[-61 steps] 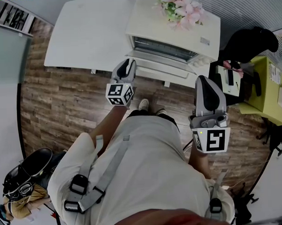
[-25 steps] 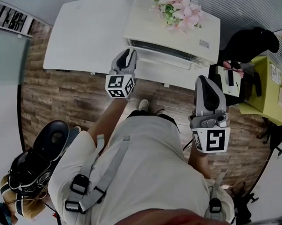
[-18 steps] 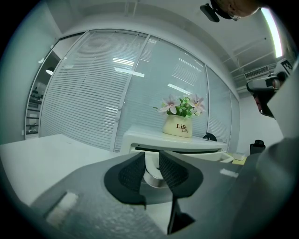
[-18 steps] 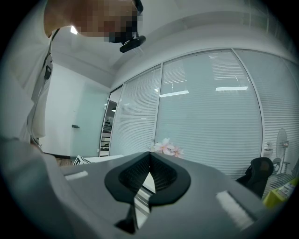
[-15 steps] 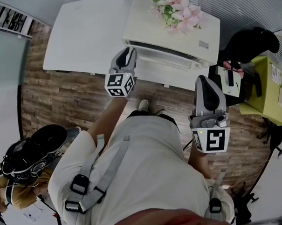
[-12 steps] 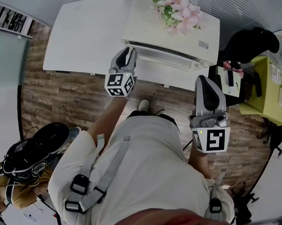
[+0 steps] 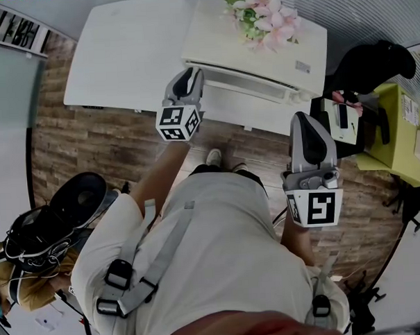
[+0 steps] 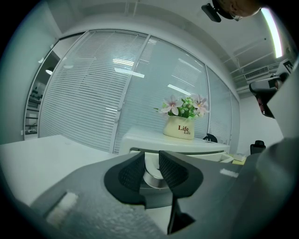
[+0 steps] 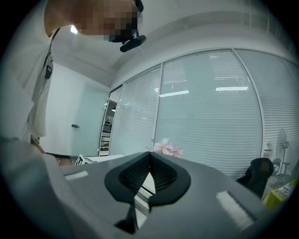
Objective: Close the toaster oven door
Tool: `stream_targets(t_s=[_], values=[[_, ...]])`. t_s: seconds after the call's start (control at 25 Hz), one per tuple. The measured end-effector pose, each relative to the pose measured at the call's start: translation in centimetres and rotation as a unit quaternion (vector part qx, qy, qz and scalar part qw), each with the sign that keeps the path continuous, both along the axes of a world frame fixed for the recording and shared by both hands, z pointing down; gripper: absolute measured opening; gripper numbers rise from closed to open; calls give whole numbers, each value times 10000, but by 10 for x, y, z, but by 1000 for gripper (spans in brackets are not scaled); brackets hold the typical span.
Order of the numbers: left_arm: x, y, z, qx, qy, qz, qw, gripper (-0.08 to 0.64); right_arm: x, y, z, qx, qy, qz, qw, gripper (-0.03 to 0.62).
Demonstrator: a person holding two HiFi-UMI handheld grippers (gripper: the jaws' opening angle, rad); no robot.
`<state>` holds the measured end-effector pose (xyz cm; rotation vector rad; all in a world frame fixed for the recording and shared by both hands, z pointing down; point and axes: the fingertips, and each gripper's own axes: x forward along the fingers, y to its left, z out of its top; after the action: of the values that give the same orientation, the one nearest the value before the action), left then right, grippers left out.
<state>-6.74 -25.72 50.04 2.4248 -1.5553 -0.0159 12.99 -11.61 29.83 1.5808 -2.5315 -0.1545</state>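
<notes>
**A:** Head view first. Where is the door?

**B:** The door [image 7: 242,81] is on the front of the oven [image 7: 260,42], which sits on the table [image 7: 128,49]. It looks almost shut. It runs long from side to side.

**A:** Which gripper is nearer?

**B:** The left gripper [image 7: 189,75] is right at the door's left end. The right gripper [image 7: 304,119] is low by the person's body, well apart from the oven.

**A:** Now the left gripper view.

**B:** The oven [image 8: 174,143] is straight ahead and very near, with flowers [image 8: 183,106] on top. The 2 jaws of the left gripper [image 8: 149,157] look closed on the handle [image 8: 152,178]. A round silver bit fills the thin gap between them.

**A:** And the right gripper view?

**B:** The 2 jaws of the right gripper [image 9: 149,157] touch at the tips and hold nothing. The flowers [image 9: 164,147] are far ahead of it.

**A:** So what matters for the next move?

**B:** I think the left one only has to push the handle forward, toward the oven, until the door sits flat. The right one is too far back to help.
</notes>
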Motion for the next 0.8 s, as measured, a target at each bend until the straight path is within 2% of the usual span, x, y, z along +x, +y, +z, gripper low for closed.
stream_targets(t_s=[0.8], values=[[3,-10,1,84,10,24,10000,106,-1,-1,5,-26,2,20,10000,5]])
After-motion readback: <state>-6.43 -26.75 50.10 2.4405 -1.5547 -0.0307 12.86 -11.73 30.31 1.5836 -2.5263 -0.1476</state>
